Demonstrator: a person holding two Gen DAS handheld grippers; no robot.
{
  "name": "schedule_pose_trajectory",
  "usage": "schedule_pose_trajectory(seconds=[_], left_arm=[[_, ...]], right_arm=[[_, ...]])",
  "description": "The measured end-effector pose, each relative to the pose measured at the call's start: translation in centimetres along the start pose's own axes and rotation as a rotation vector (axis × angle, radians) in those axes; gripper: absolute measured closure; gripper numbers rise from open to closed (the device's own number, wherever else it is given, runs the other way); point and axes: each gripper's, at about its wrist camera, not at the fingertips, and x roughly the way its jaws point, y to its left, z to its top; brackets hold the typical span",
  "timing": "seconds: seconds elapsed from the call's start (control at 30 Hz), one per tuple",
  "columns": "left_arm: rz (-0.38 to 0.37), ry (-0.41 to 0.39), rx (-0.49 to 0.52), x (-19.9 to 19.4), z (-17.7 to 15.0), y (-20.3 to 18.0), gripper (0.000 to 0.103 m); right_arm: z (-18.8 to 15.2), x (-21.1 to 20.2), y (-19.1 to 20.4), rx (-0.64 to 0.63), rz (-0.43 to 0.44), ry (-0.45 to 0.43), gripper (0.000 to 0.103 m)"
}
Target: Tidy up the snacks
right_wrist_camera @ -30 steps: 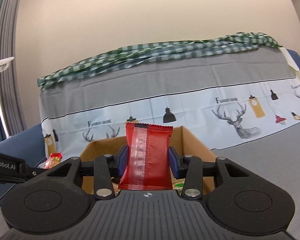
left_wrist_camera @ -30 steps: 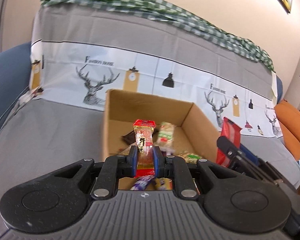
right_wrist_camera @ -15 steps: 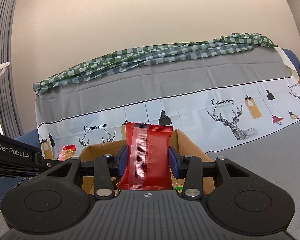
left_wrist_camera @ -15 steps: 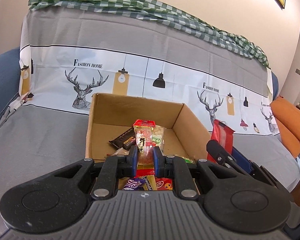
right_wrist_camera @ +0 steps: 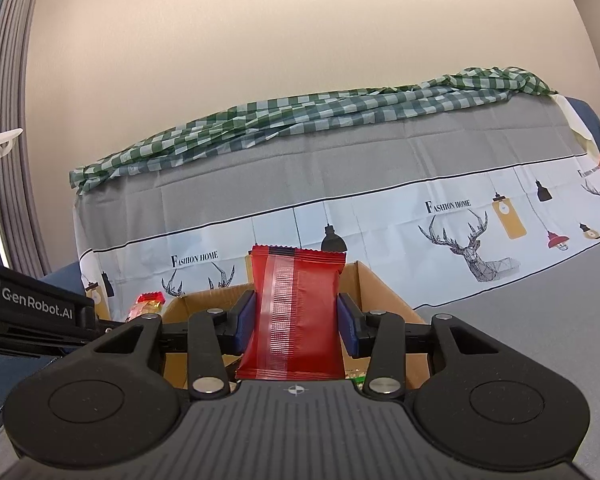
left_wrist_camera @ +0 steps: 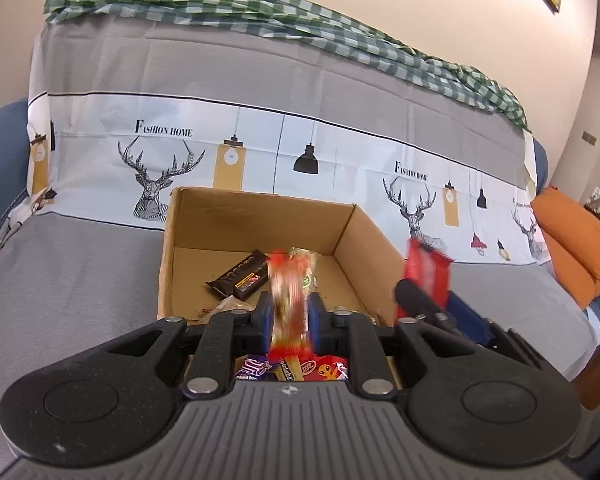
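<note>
My left gripper (left_wrist_camera: 287, 316) has just been opening its jaws; the blue pads stand clear of a small red-and-yellow snack (left_wrist_camera: 286, 300), which is blurred between them, so it is released. It hangs over the near part of the box (left_wrist_camera: 260, 216). My right gripper (right_wrist_camera: 296, 322) is clenched on a red packet (right_wrist_camera: 296, 312), held upright, its crimped top edge uppermost and a pale ribbed seam running down its middle.

The box is open brown cardboard. Inside I see a dark brown bar (left_wrist_camera: 240, 276) lying flat on the floor of it, a green-labelled pack (left_wrist_camera: 308, 268) just beyond the blurred snack, and purple, yellow and red wrappers (left_wrist_camera: 292, 368) heaped at the near wall under my left pads.

The box sits on a sofa (left_wrist_camera: 80, 272) draped in a grey cover (left_wrist_camera: 220, 76) with a white band of deer, lamps and "Fashion Home" lettering. A green checked cloth (right_wrist_camera: 300, 114) lies along the top of the backrest. An orange cushion (left_wrist_camera: 572, 248) rests at the far right, against a plain cream wall (right_wrist_camera: 260, 40)
</note>
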Motion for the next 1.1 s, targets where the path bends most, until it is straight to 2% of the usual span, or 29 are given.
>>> schedule_pose_trajectory(seconds=[0.07, 0.1, 0.17, 0.33, 0.37, 0.47, 0.57, 0.7, 0.8, 0.87, 1.1], left_arm=[[0.005, -0.010, 0.010, -0.3, -0.1, 0.1, 0.030], [0.012, -0.018, 0.011, -0.5, -0.2, 0.2, 0.026], [0.003, -0.023, 0.004, -0.9, -0.4, 0.7, 0.023], [0.003, -0.047, 0.013, -2.7, -1.9, 1.5, 0.006], [0.015, -0.064, 0.021, -3.2, -2.3, 1.6, 0.002], [0.047, -0.145, 0.049, -5.2, -3.9, 1.7, 0.001], [0.039, -0.144, 0.022, -6.1, -5.1, 2.1, 0.001], [0.003, -0.064, -0.056, -6.0, -6.6, 3.2, 0.001], [0.014, -0.007, -0.102, -5.8, -8.2, 3.4, 0.001], [0.018, 0.022, -0.108, -5.7, -8.9, 3.3, 0.001], [0.043, 0.072, -0.070, -5.0, -9.1, 3.2, 0.001]], right_arm=[[-0.2, 0.4, 0.0, 0.001, -0.001, 0.037, 0.040], [-0.3, 0.6, 0.0, 0.004, -0.009, 0.049, 0.021], [-0.2, 0.5, -0.1, 0.020, -0.029, 0.051, 0.014], [0.1, 0.2, -0.5, 0.053, -0.003, 0.091, 0.001], [0.3, 0.2, -0.4, 0.052, 0.003, 0.104, 0.001], [1.1, -0.5, -0.4, 0.033, -0.007, 0.127, 0.001], [1.9, -2.2, -0.4, 0.013, -0.024, 0.143, 0.001], [1.7, -4.8, -0.5, -0.062, -0.056, 0.181, 0.001], [1.2, -6.5, -0.9, -0.029, -0.119, 0.214, 0.001], [0.9, -6.9, -0.8, -0.033, -0.123, 0.236, 0.001], [-0.6, -5.4, 1.2, -0.186, -0.128, 0.305, 0.001]])
